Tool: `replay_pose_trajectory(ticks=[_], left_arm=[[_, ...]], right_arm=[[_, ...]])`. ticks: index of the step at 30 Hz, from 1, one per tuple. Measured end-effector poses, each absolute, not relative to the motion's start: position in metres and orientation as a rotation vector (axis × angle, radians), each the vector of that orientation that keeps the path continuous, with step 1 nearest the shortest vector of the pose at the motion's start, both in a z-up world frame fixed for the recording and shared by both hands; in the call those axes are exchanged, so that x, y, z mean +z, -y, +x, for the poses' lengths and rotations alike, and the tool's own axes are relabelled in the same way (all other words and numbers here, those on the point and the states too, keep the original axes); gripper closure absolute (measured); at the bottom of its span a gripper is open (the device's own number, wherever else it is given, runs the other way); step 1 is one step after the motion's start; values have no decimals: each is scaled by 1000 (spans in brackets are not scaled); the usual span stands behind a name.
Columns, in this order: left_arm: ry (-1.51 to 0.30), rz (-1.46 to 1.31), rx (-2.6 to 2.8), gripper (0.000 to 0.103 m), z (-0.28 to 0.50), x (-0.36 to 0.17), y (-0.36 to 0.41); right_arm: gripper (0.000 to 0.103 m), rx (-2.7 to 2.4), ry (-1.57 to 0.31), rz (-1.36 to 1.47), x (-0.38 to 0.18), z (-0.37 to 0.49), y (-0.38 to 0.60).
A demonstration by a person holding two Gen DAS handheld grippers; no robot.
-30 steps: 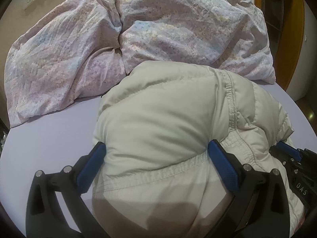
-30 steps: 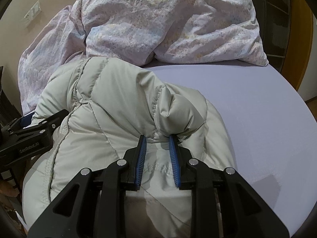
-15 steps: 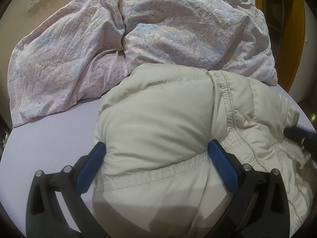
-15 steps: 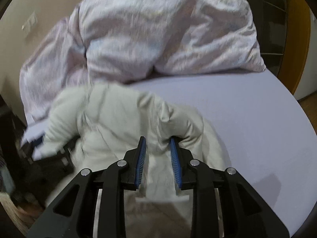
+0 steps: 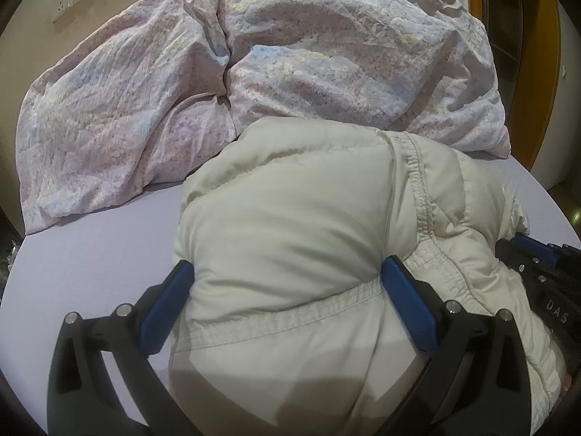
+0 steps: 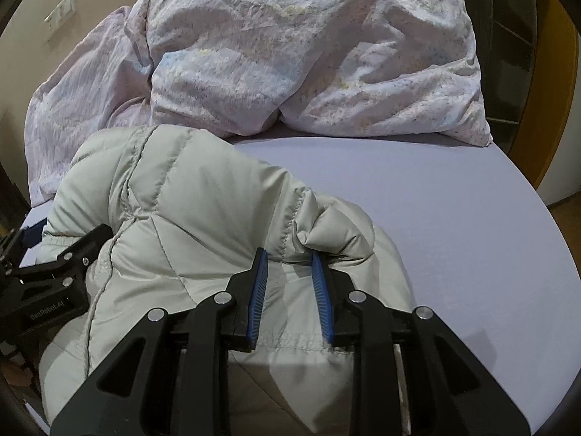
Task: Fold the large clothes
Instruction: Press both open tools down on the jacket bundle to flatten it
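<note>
Both grippers clamp the puffy jacket [image 5: 290, 225]: left gripper [image 5: 287, 276] wide across bulk, right gripper [image 6: 288, 258] pinching 1 fold. Advise keeping both grips level so padding folds without slipping.

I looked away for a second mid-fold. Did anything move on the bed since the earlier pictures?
Hardly. The right gripper briefly swung and came back, pinching the same fold of the puffy jacket. The left gripper keeps its wide hold on the jacket's bulk. The floral duvet lies as before.

Puffy jacket [image 6: 203, 225] between right fingers [image 6: 258, 287]
</note>
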State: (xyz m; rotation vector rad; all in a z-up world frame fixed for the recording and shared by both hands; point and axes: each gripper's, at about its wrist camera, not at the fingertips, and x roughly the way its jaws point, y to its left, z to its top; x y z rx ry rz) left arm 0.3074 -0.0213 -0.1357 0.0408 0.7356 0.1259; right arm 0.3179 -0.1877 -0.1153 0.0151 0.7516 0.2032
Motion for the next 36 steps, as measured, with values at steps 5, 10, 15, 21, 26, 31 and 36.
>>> replay_pose_trajectory(ticks=[5,10,15,21,26,31,36], left_arm=[[-726,44,131,2,308,-137,23],[-711,45,137,2,308,-139,23],[-702,47,144,2,310,-140,24],[-742,37,125,2,311,-132,19],[-760,-15,99,2,295,-111,7],[-767,-3,88,2,289,-121,9],[-765,-6,100,2,295,-131,12]], right_arm=[[76,210,-737,8,-119,318,187],[76,211,-712,-1,-123,318,186],[76,213,-701,-9,-124,320,186],[75,232,-798,-12,-109,326,190],[62,234,-756,45,-84,303,209],[62,216,-862,134,-112,301,225],[59,212,-869,169,-128,304,225]])
